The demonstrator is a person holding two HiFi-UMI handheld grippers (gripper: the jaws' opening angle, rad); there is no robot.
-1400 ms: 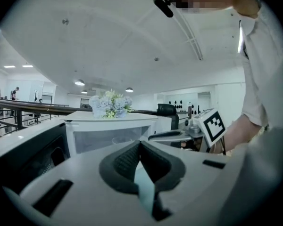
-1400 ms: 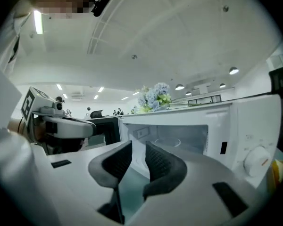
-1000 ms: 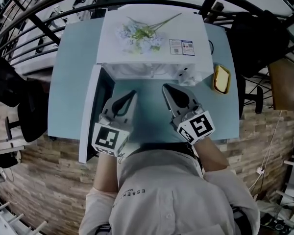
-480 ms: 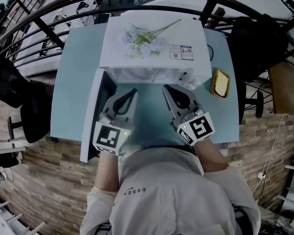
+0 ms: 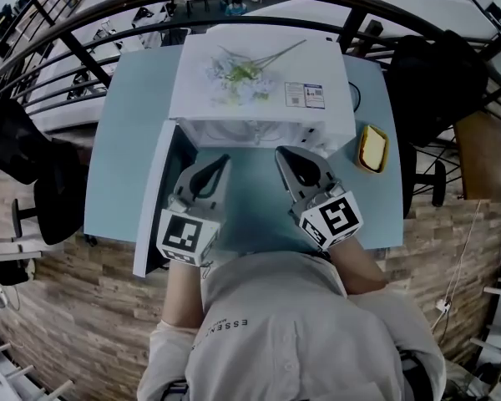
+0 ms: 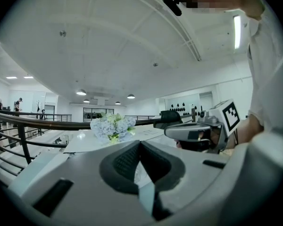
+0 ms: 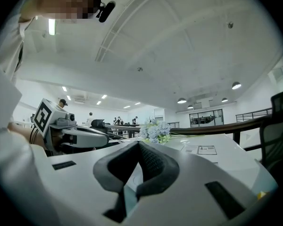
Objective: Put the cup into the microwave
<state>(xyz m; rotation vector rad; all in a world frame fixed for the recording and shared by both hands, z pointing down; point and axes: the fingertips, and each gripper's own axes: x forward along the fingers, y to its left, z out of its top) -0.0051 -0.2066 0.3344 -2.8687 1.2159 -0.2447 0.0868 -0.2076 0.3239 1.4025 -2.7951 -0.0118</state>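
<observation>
Head view, partner: 2 grippers sit in front of the open microwave [image 5: 192, 98], left gripper [image 5: 224, 160] and right gripper [image 5: 280, 151] side by side, tips just short of its mouth.

And the jaws? Left gripper view has them pressed together at the tip, nothing between. Right gripper view, same story: pads meeting, empty.

So where's the cup? I can't find it in any view. It's in neither gripper, and it's not on the table [image 5: 125, 140] in front of the microwave. Most of the microwave's cavity is hidden under its own top, so the cup may sit inside; I can't say.

That's hazard 1 for me. If the cup is in there, a gripper pushed in blind could tip it.

Hazard 2 is the door [image 5: 154, 199], swung out at the microwave's left, just beside the left gripper. A sideways drift knocks it, and a push with shut jaws could slide off that smooth panel.

Hazard 3: the flowers [image 5: 238, 69] lying loose on top of the microwave. A hard slam might shake them off.

And there's the yellow object [image 5: 371, 149] to the right of the microwave. A wide swing of the right gripper could sweep it off the table.
</observation>
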